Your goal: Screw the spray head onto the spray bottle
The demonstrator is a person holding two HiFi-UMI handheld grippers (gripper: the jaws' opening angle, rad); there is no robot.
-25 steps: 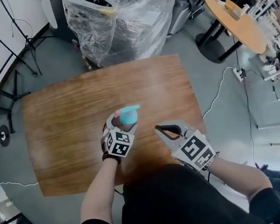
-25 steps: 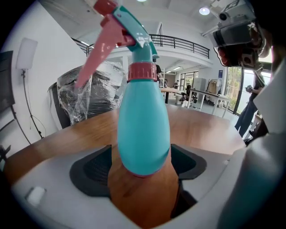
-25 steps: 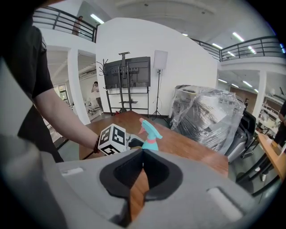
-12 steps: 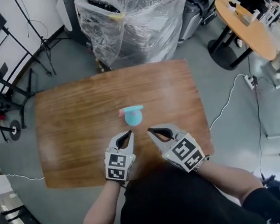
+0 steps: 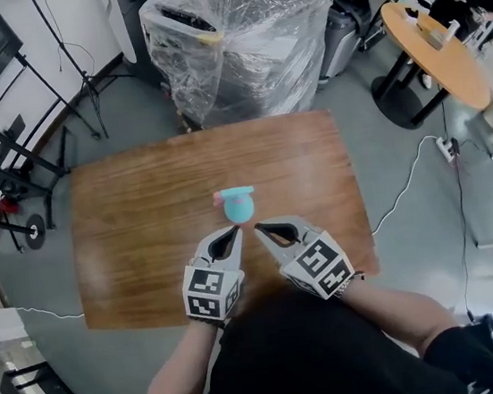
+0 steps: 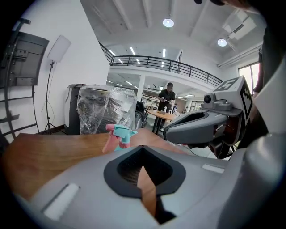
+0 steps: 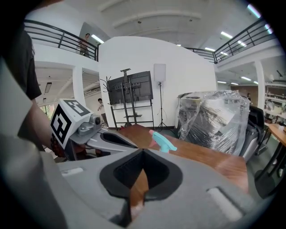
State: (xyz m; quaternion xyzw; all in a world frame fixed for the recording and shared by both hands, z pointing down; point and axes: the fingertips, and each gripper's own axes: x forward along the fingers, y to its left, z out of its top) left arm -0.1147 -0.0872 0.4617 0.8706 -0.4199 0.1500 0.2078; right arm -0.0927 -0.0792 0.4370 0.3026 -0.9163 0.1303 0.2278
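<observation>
A teal spray bottle [image 5: 237,204] with a pink trigger stands upright near the middle of the wooden table [image 5: 132,216], its spray head on top. Both grippers hover on the near side of the bottle, apart from it. My left gripper [image 5: 233,231] is shut with nothing in it, just left of the bottle's near side. My right gripper [image 5: 259,229] is shut and empty too, just to the right. In the left gripper view the bottle [image 6: 119,136] shows beyond the closed tips, with the right gripper [image 6: 201,127] beside it. In the right gripper view the bottle [image 7: 163,142] stands ahead.
A bulky load wrapped in clear plastic [image 5: 239,35] stands behind the table's far edge. Black stands [image 5: 9,169] are on the floor to the left. A round orange table [image 5: 433,41] with people near it is at the far right, and a white cable [image 5: 402,180] runs across the floor.
My left gripper was open around the bottle; it has let go, drawn back toward me and upward, and shut. The bottle stays standing. My right gripper shifted a little toward the bottle.
</observation>
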